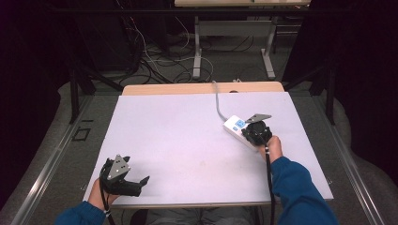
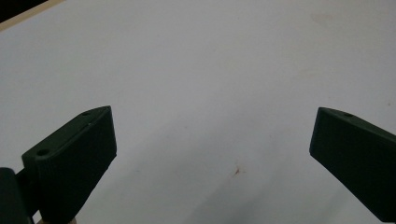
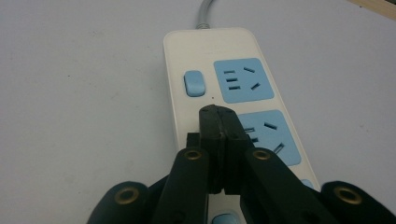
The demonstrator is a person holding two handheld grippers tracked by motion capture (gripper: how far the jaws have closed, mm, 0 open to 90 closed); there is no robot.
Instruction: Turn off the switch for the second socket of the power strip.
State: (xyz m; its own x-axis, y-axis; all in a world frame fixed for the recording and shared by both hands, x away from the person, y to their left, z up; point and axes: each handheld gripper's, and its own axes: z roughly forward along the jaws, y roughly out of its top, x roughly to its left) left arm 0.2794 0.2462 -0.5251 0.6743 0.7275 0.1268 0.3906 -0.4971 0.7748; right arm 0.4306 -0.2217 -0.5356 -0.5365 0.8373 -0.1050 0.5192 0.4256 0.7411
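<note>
On the white table [image 1: 187, 136], a power strip [image 1: 236, 126] lies.

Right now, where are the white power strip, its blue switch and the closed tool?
white plastic power strip with blue sockets [image 3: 187, 46]: right gripper view, bare top end.
small blue rocker switch [image 3: 194, 83]: right gripper view, its middle.
right tool [image 3: 219, 116]: right gripper view, shut tips.

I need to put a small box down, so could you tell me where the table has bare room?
The table is bare between the left gripper and the power strip, plus the far-left stretch. It is crowded only at the right, where the shut right gripper sits on the strip and its grey cable runs back.
</note>
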